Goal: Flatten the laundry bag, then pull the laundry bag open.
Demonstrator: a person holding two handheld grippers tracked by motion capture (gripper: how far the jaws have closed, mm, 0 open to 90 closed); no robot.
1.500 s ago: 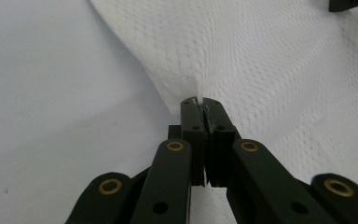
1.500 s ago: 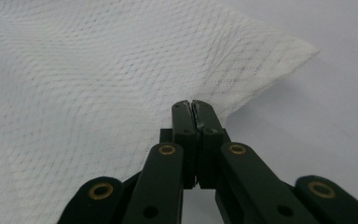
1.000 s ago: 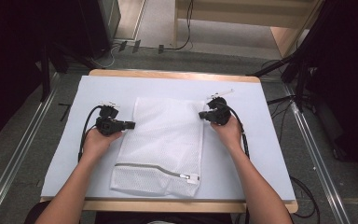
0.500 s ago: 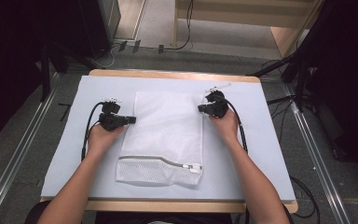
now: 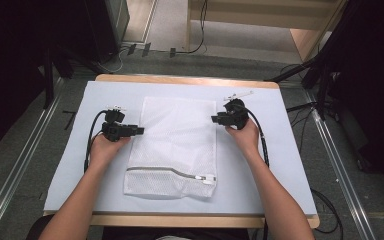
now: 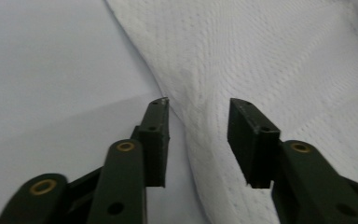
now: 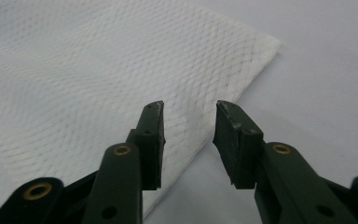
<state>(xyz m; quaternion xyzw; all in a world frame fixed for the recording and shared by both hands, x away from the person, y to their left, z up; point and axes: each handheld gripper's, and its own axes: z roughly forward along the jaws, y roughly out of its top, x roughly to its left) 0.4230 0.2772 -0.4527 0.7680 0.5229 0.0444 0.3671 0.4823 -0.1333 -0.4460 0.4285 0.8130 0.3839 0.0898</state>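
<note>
A white mesh laundry bag (image 5: 176, 142) lies flat in the middle of the table, its zipper (image 5: 172, 171) running across near the front end. My left gripper (image 5: 140, 131) sits at the bag's left edge, open, its jaws straddling the mesh edge (image 6: 191, 112) without closing on it. My right gripper (image 5: 213, 119) rests at the bag's right edge, also open, with the bag's edge (image 7: 186, 135) between its jaws. The bag's far right corner (image 7: 268, 44) lies flat ahead of the right jaws.
A pale sheet (image 5: 290, 165) covers the wooden table (image 5: 180, 80). Cables (image 5: 263, 140) trail from both grippers along the person's forearms. Metal rails (image 5: 20, 165) run along the floor on each side of the table.
The bag has slid toward the far edge of the table, and both grippers moved away from the person with it. Both grippers now stand open at the bag's side edges.
</note>
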